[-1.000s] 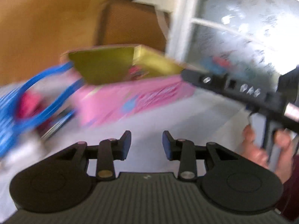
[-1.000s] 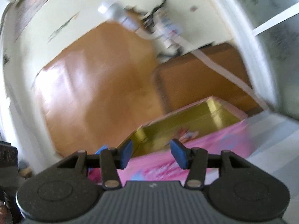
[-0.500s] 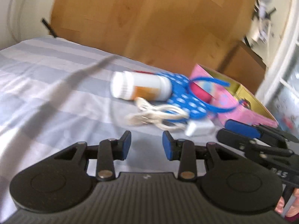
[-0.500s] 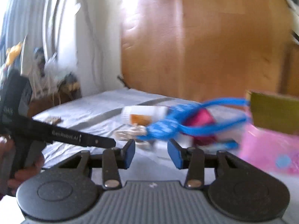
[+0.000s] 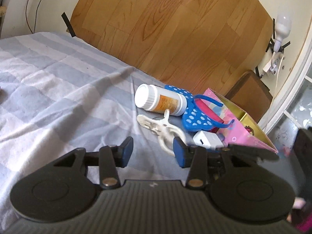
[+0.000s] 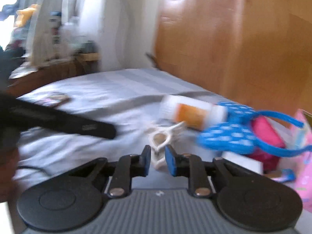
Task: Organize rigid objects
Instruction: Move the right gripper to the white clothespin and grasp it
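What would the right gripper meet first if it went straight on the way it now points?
Most likely the white clip: the right gripper has just been closing, and the clip's near end already lies between its pads. Blur hides whether they touch. Behind the clip lies the white bottle.

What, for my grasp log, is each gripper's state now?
Left gripper: open, empty, jaws just opening.
Right gripper: jaws just closing on the white clip.

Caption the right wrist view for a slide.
Right gripper closing around white plastic clothes peg on striped grey bedsheet, beside white pill bottle.
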The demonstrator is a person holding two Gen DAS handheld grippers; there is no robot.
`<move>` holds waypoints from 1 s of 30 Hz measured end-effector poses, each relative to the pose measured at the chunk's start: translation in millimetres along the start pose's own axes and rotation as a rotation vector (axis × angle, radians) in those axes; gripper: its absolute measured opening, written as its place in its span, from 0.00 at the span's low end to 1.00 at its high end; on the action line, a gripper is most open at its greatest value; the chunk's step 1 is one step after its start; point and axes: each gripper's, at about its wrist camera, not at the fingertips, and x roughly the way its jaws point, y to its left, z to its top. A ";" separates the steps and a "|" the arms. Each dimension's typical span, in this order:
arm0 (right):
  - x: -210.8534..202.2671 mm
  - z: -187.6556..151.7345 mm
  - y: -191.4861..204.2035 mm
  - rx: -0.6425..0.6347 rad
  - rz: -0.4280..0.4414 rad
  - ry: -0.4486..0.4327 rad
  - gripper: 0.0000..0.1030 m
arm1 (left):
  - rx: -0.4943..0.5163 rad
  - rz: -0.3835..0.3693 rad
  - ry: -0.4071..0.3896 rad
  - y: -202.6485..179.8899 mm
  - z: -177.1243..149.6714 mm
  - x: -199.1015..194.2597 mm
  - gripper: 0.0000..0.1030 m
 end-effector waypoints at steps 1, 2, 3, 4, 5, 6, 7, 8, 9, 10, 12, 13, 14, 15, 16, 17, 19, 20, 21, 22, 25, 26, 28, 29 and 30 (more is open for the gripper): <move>-5.1 -0.8 5.7 -0.013 0.044 -0.002 0.18 | -0.004 -0.008 0.005 -0.1 0.5 0.8 0.46; -10.9 -3.1 11.6 -0.034 0.077 -0.008 0.18 | -0.006 -0.012 0.009 0.0 0.7 1.8 0.46; -15.1 -5.1 14.9 -0.048 0.079 -0.016 0.18 | -0.006 -0.017 0.012 -0.4 1.0 2.2 0.46; -17.9 -6.4 16.9 -0.056 0.067 -0.018 0.19 | -0.007 -0.021 0.013 -1.5 1.3 2.2 0.46; -19.5 -7.7 16.3 -0.052 0.052 -0.017 0.20 | -0.009 -0.026 0.014 -1.8 1.9 3.1 0.46; -19.1 -8.3 14.6 -0.038 0.036 -0.017 0.20 | -0.014 -0.038 0.014 -3.4 3.5 3.5 0.46; -19.3 -9.0 11.4 -0.022 0.019 -0.017 0.21 | -0.019 -0.056 0.014 -5.1 5.6 3.8 0.49; -18.8 -9.4 8.6 -0.010 0.006 -0.016 0.21 | -0.023 -0.067 0.010 -7.4 8.1 4.9 0.56; -18.7 -9.9 5.9 0.001 -0.004 -0.015 0.21 | -0.020 -0.072 0.003 -11.1 10.8 6.1 0.59; -16.4 -10.2 3.7 0.013 -0.015 -0.011 0.22 | -0.008 -0.075 -0.003 -15.9 13.4 7.7 0.59; -7.7 -9.8 -0.1 0.034 -0.037 0.008 0.23 | 0.023 -0.076 -0.006 -24.5 17.2 12.2 0.59; -6.8 -9.8 -0.8 0.043 -0.042 0.010 0.23 | 0.039 -0.066 0.000 -28.5 18.6 16.2 0.59; -5.4 -9.3 -2.5 0.054 -0.040 0.011 0.26 | 0.049 -0.055 0.010 -31.0 19.5 20.7 0.59; -3.4 -8.4 -3.6 0.060 -0.037 0.014 0.28 | 0.056 -0.043 0.025 -32.7 20.5 26.2 0.59; -1.7 -7.6 -4.0 0.059 -0.040 0.017 0.36 | 0.057 -0.033 0.043 -33.7 21.3 31.8 0.59; 3.0 -5.0 -2.6 0.046 -0.049 0.021 0.42 | 0.052 -0.031 0.054 -33.1 22.4 34.9 0.59; 14.9 -0.2 2.8 0.007 -0.063 0.041 0.42 | 0.028 -0.036 0.049 -28.5 25.5 33.3 0.59; 21.5 2.8 7.1 -0.023 -0.072 0.051 0.42 | 0.017 -0.037 0.038 -25.4 27.3 30.0 0.59; 25.0 5.0 12.0 -0.053 -0.083 0.046 0.42 | 0.003 -0.032 0.025 -19.9 29.3 25.5 0.59; 27.6 6.7 18.6 -0.091 -0.090 0.036 0.42 | -0.010 -0.020 0.014 -14.2 30.3 20.5 0.59; 33.5 12.2 44.4 -0.235 -0.102 -0.009 0.42 | -0.062 0.017 -0.006 7.6 34.6 7.1 0.59; 34.1 13.3 54.6 -0.284 -0.094 -0.030 0.42 | -0.083 0.030 -0.012 15.9 35.2 2.5 0.59; 35.1 14.2 72.8 -0.356 -0.059 -0.051 0.42 | -0.116 0.059 -0.023 30.3 35.4 -5.7 0.59; 35.8 14.1 81.8 -0.379 -0.034 -0.056 0.42 | -0.125 0.071 -0.026 34.2 35.8 -8.3 0.59; 36.4 13.6 87.5 -0.388 -0.010 -0.056 0.42 | -0.131 0.078 -0.028 37.9 35.7 -10.5 0.59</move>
